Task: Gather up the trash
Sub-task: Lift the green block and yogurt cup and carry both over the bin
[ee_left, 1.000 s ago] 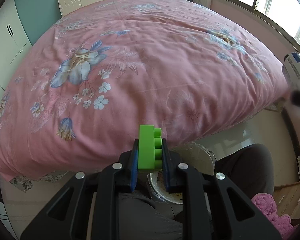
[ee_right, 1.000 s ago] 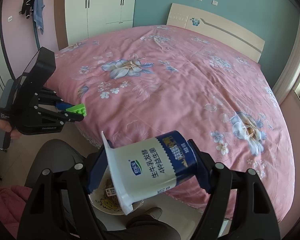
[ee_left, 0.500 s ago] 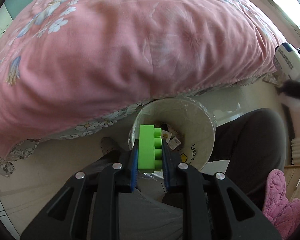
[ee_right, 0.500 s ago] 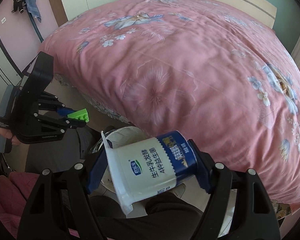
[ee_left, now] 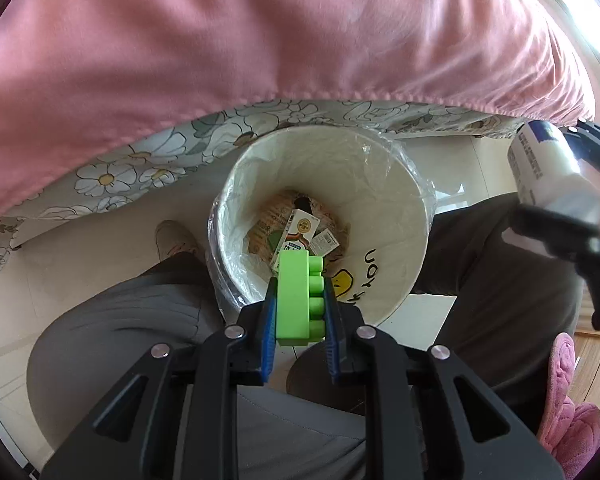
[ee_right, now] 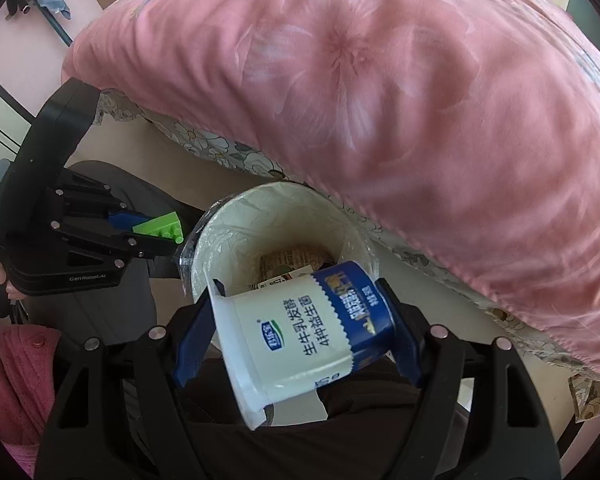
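Note:
My left gripper (ee_left: 299,304) is shut on a green toy brick (ee_left: 300,300) and points down over the near rim of a white waste bin (ee_left: 380,184) lined with clear plastic. Paper wrappers and a small carton (ee_left: 296,232) lie at the bin's bottom. My right gripper (ee_right: 300,332) is shut on a white and blue yoghurt cup (ee_right: 304,336), held sideways above the near rim of the same bin (ee_right: 236,224). The right wrist view also shows the left gripper (ee_right: 156,232) with the brick (ee_right: 162,230) at the bin's left edge; the left wrist view shows the cup (ee_left: 548,168) at far right.
A bed under a pink floral quilt (ee_left: 260,32) overhangs the bin's far side. A person's grey-trousered legs (ee_left: 132,320) flank the bin, one shoe (ee_left: 176,240) on the pale floor. A pink slipper (ee_left: 568,412) lies at lower right.
Both grippers have dropped from bed height and tilted downward, so the bin now fills the middle of both views. The brick and the cup stay gripped as before.

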Available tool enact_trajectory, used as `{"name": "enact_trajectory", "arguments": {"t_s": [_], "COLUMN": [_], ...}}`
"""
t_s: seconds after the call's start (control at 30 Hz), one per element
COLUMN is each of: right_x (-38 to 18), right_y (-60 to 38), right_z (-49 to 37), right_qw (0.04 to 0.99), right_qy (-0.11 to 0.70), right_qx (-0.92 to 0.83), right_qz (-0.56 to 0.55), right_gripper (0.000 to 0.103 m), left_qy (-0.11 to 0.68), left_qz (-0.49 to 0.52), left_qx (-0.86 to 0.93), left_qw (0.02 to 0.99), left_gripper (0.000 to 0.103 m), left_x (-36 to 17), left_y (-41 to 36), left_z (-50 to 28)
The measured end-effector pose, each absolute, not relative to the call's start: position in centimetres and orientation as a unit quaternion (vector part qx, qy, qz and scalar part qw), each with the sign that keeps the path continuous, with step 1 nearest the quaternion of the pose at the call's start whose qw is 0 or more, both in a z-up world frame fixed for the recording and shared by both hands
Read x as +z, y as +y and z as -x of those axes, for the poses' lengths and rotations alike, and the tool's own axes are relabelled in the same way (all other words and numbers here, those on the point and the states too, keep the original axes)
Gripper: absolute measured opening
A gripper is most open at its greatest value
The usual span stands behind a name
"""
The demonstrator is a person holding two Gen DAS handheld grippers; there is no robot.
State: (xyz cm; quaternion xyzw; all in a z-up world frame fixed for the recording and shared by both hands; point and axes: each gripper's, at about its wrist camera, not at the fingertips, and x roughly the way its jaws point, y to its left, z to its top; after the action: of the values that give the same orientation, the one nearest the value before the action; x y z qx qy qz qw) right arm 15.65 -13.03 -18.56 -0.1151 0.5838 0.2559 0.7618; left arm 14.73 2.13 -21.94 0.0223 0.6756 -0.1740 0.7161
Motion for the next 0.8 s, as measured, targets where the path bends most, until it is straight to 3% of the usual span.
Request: {"name": "enact_trajectory", "arguments": {"t_s": [0.8], "right_x": [-33.3], "right_y": [-10.4], "right_z": [-17.7], "right_qw": [0.687], "right_qy": [0.686], "right_qx": [0.215], "right_qz": [0.108], "right_gripper": [0.075], "left_qy": [0.736], "left_qz": [0.007], "left_qx": [-0.150], "left_qw": [0.660], "left_gripper": [0.023], "left_x": [-32.5], "left_y": [-1.0], "left_z": [-18.1]}}
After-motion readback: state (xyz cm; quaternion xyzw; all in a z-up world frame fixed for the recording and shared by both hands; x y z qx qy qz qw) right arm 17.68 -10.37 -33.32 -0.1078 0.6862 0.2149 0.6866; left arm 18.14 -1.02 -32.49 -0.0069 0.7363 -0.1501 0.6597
